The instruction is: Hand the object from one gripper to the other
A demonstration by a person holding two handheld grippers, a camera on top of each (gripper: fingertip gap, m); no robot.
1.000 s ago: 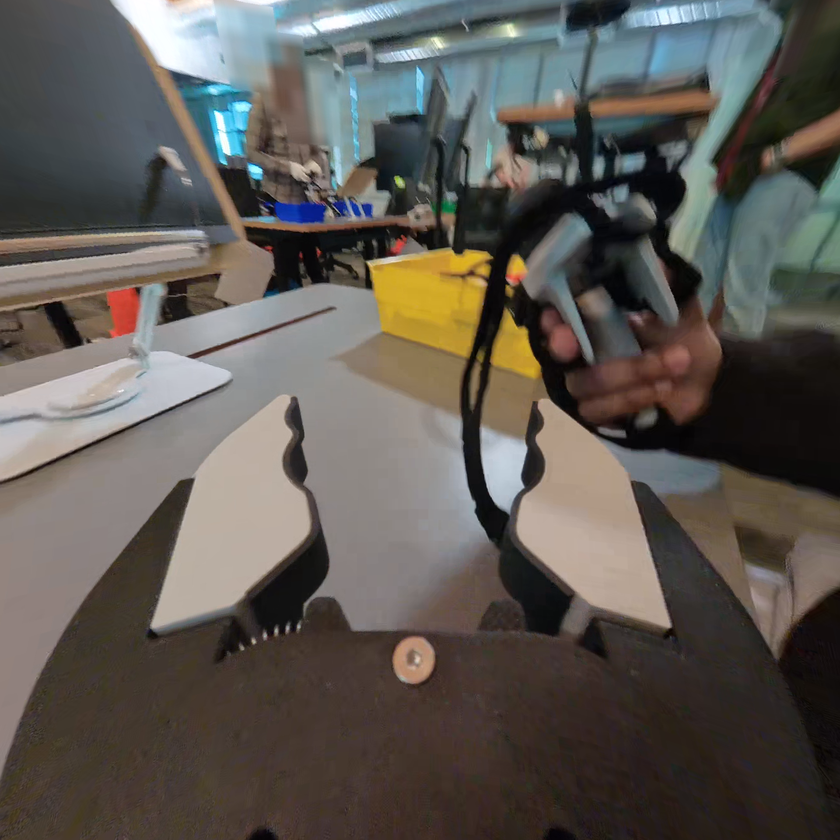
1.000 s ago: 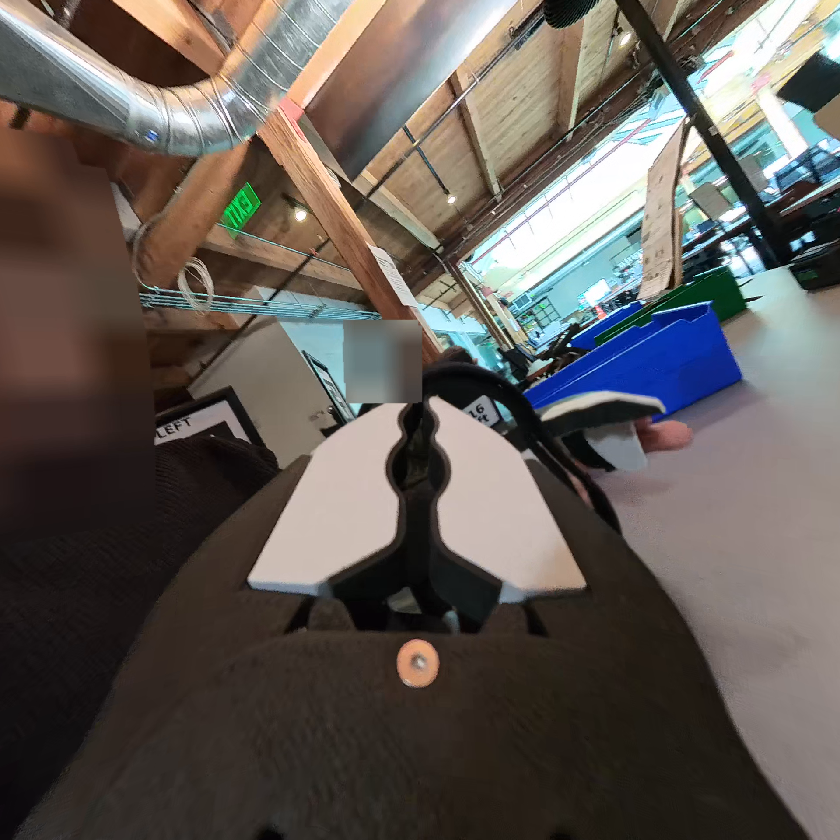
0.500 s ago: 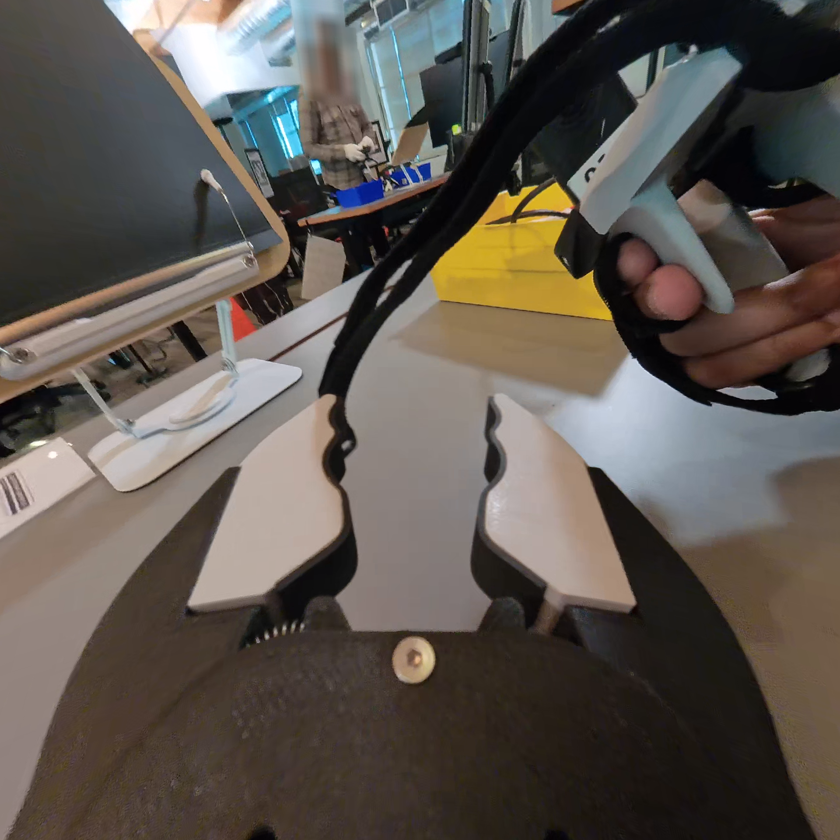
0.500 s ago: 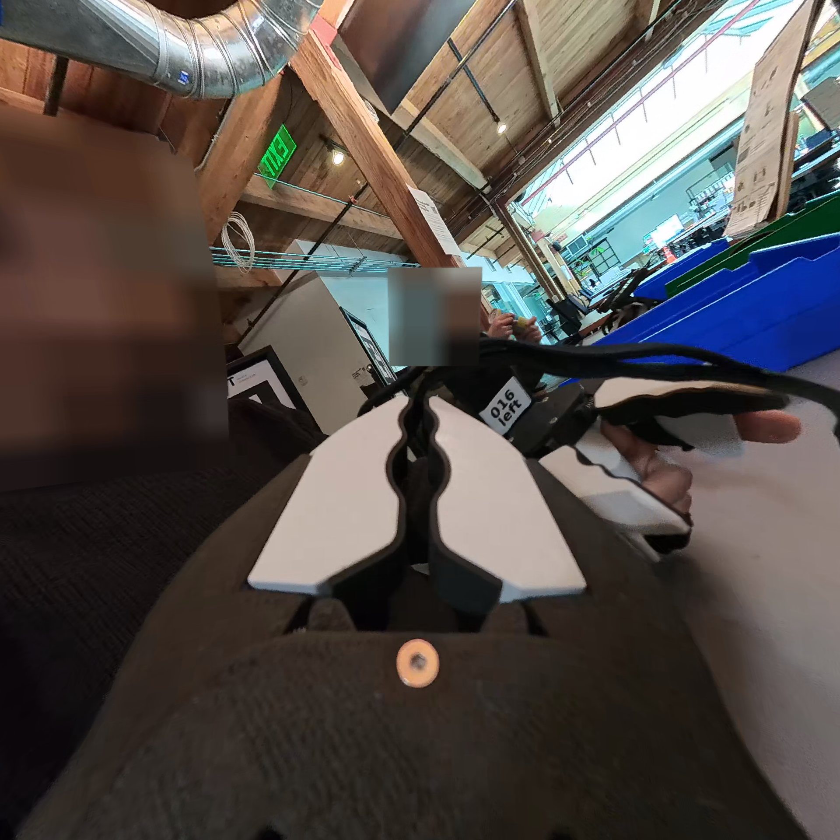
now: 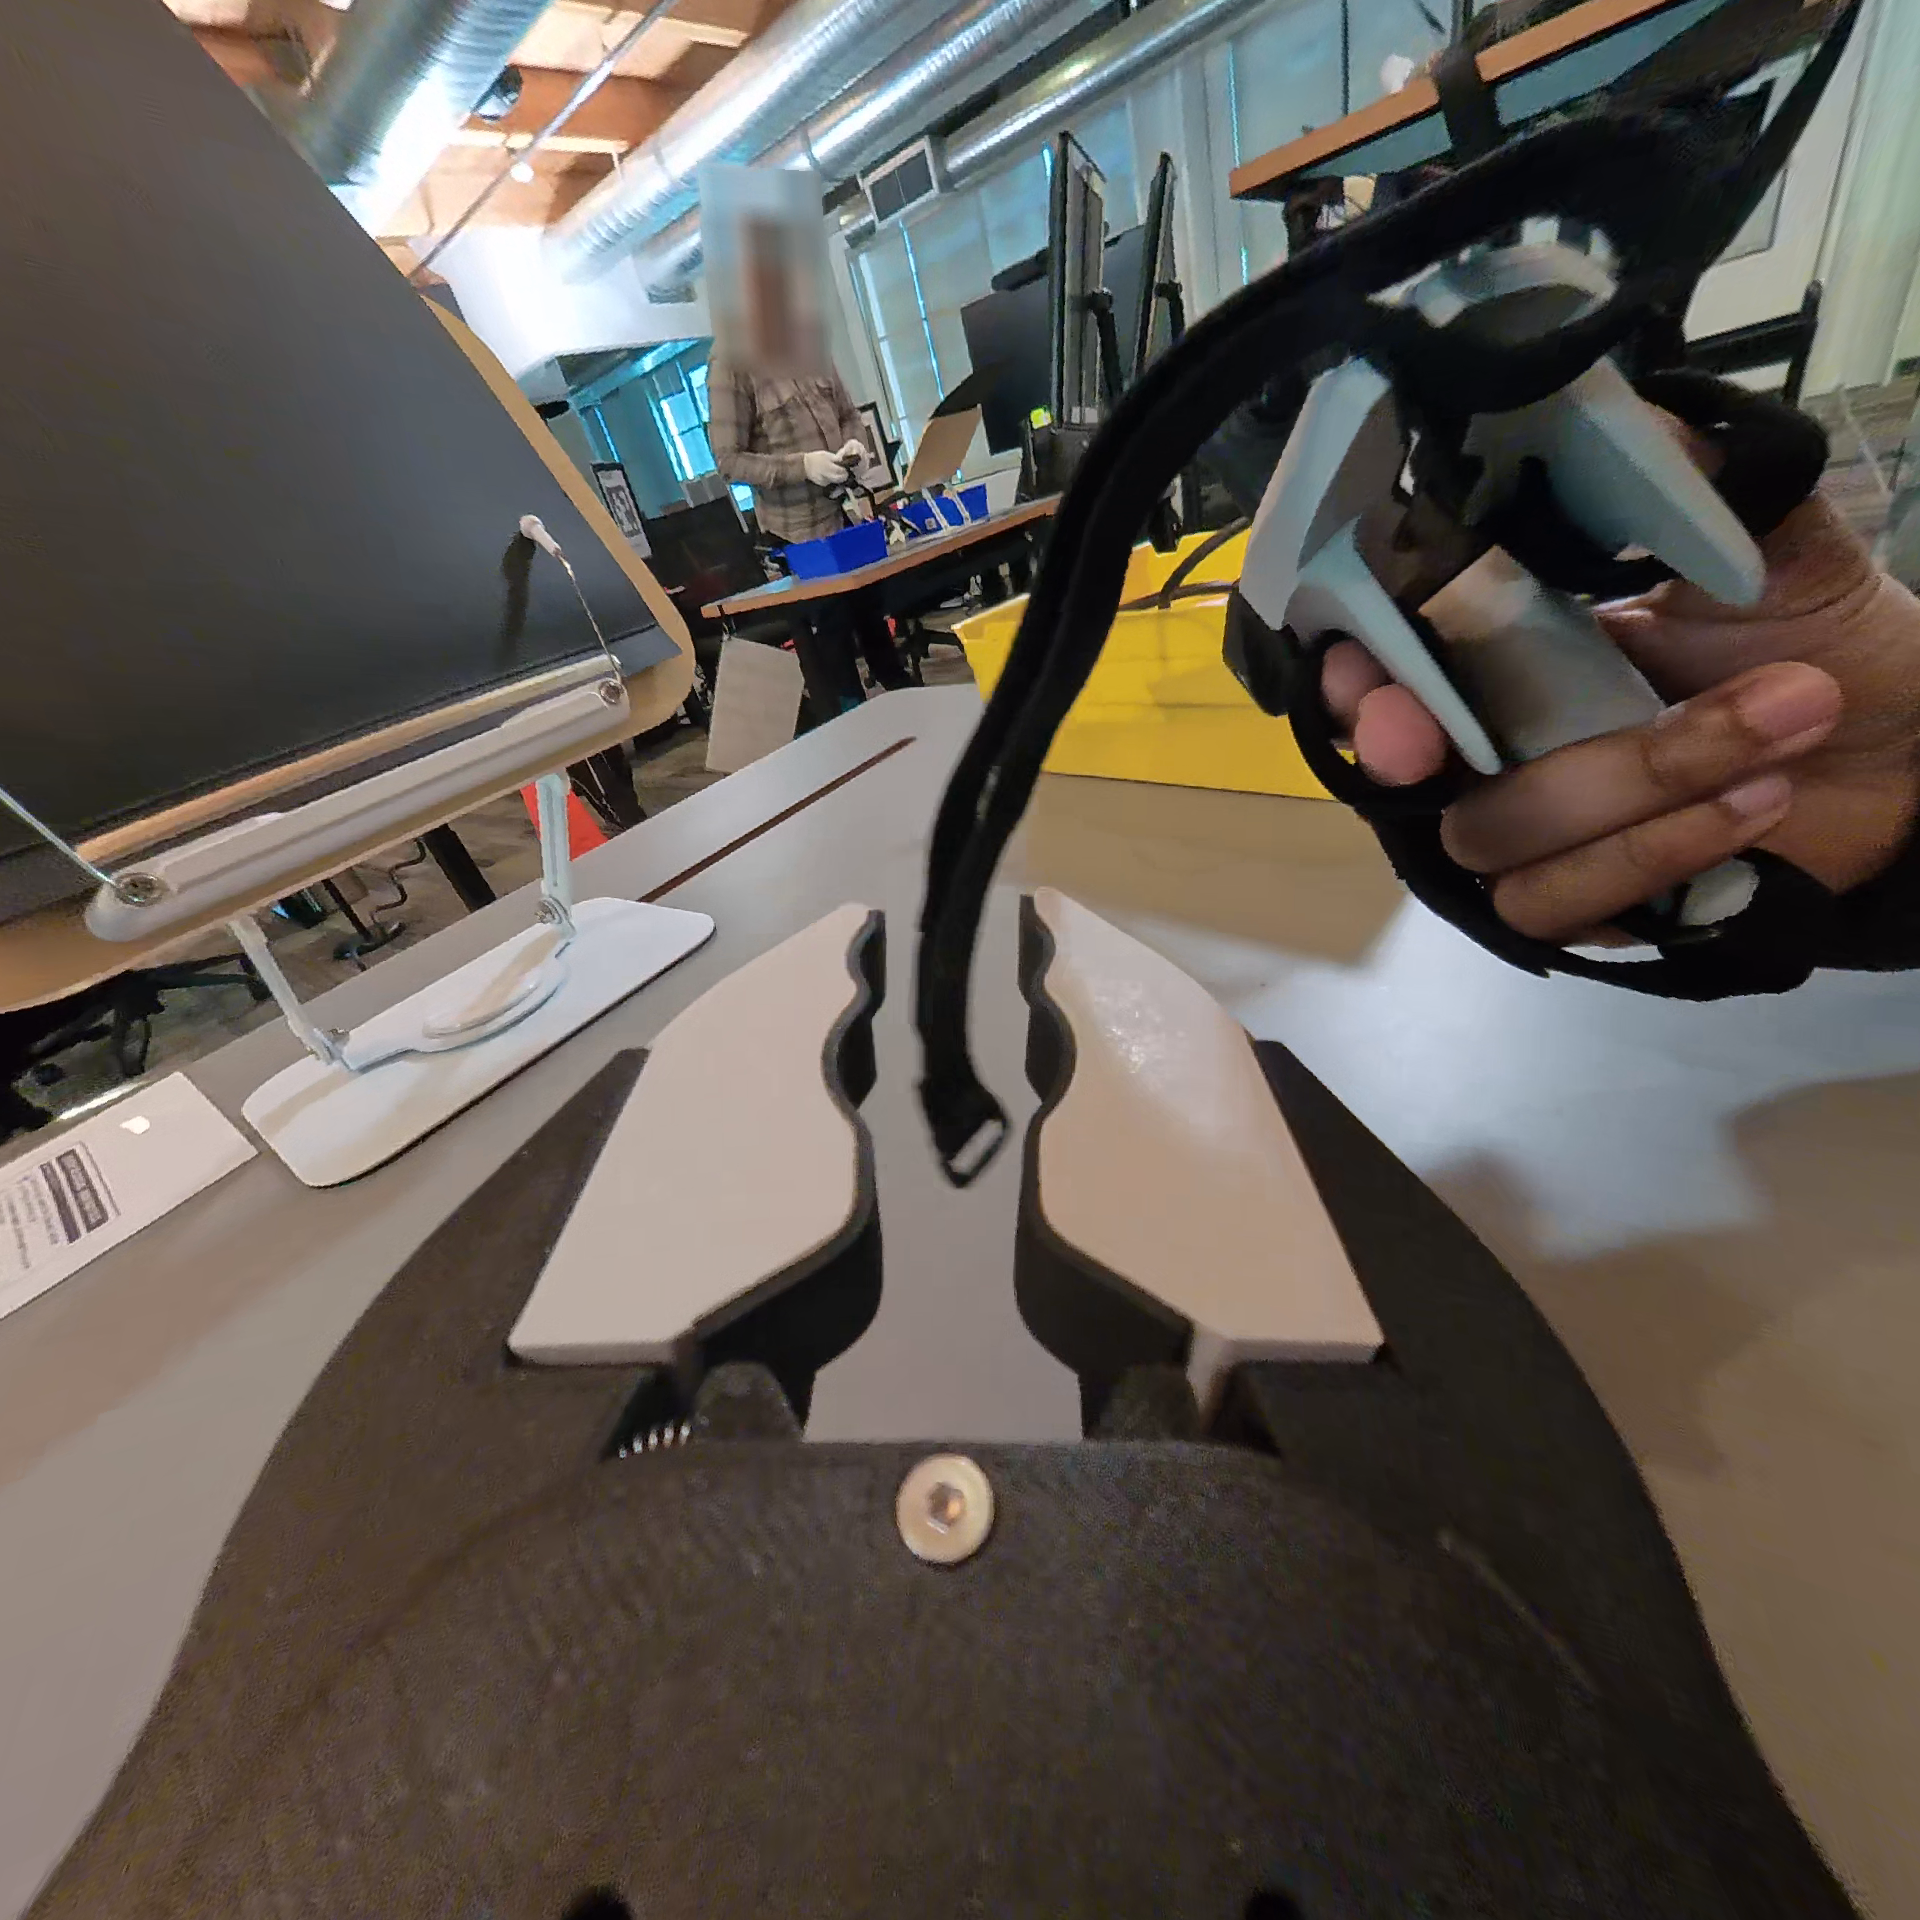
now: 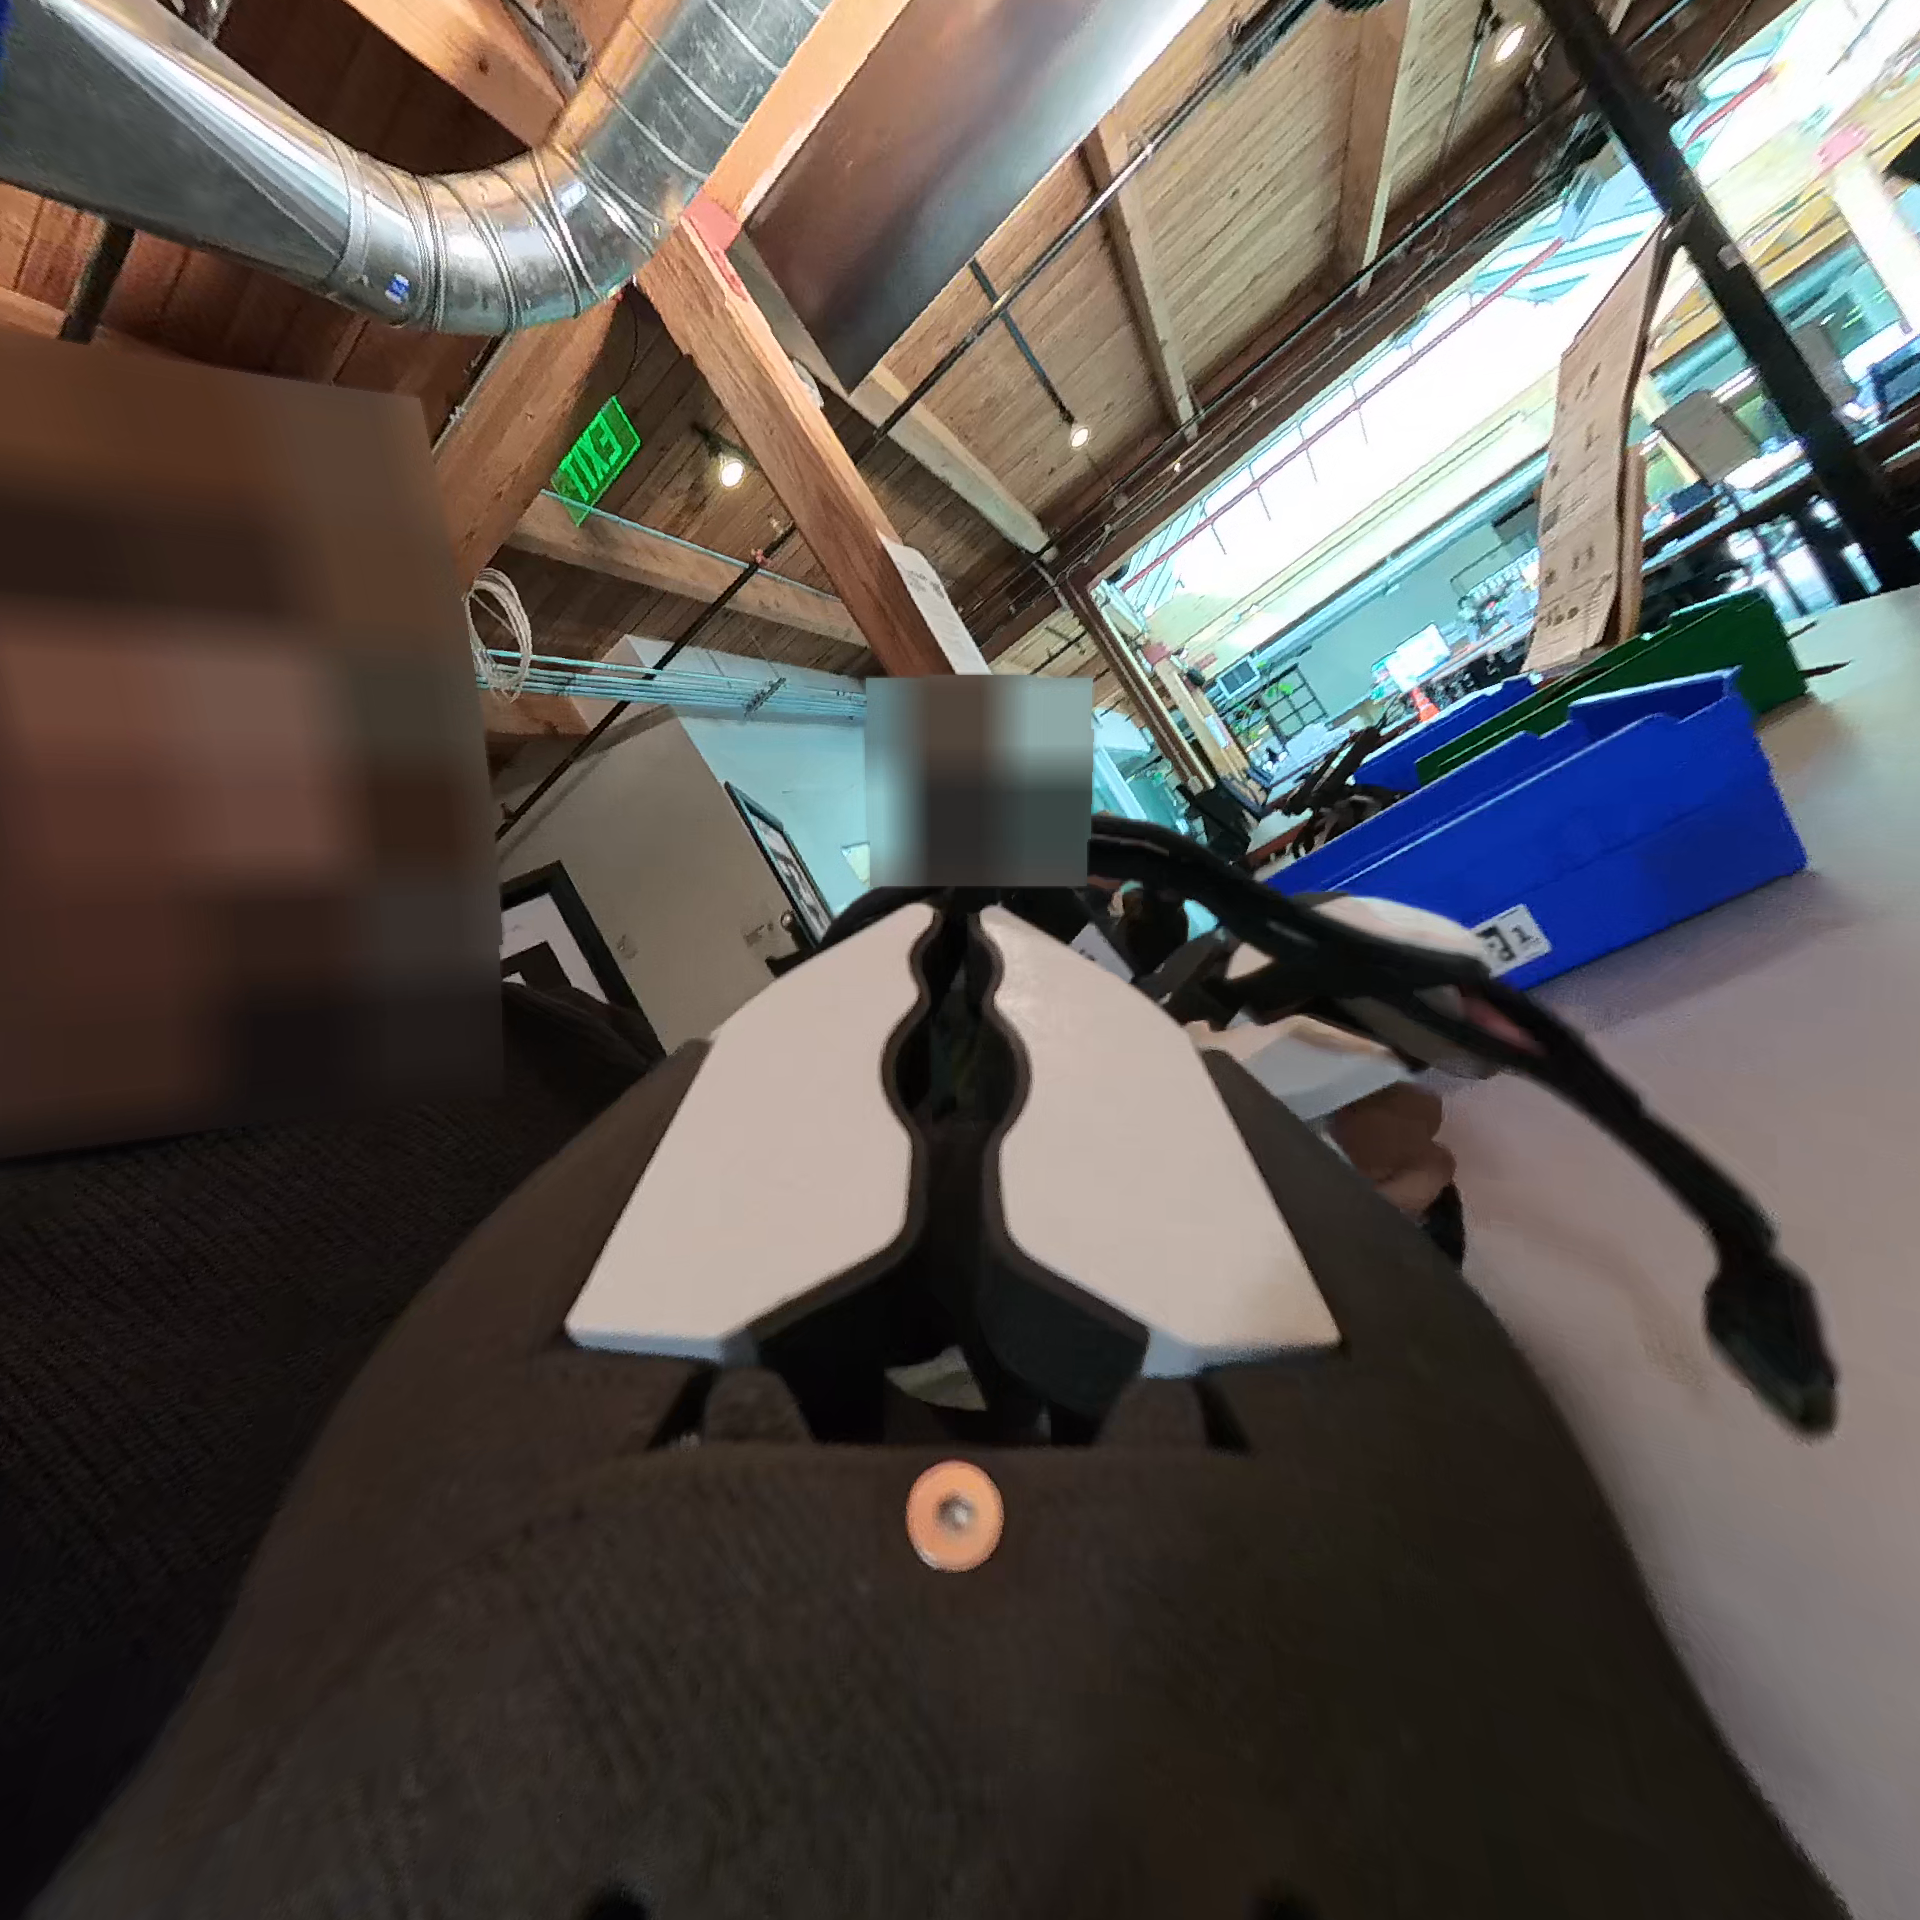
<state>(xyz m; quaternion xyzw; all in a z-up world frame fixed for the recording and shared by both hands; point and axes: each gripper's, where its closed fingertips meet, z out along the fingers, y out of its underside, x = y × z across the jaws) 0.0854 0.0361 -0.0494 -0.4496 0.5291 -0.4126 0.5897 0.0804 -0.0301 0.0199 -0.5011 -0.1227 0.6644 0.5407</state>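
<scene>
I am holding my left gripper low over the grey table with its white fingers spread apart, and the free end of the black strap is hanging down into the gap between them, touching neither finger as far as I can tell. The strap is arching up from that gap to my right gripper, which is sitting above and to the right of the strap's end, gripped by my right hand. In the right wrist view my right gripper is showing its fingers pressed nearly together, pinching the black strap at the tips, while a loose tail of it is drooping off to the right over the table. Left of the strap's hanging end a dark board on a white stand is resting on the table, and behind the strap a yellow bin is sitting further back.
</scene>
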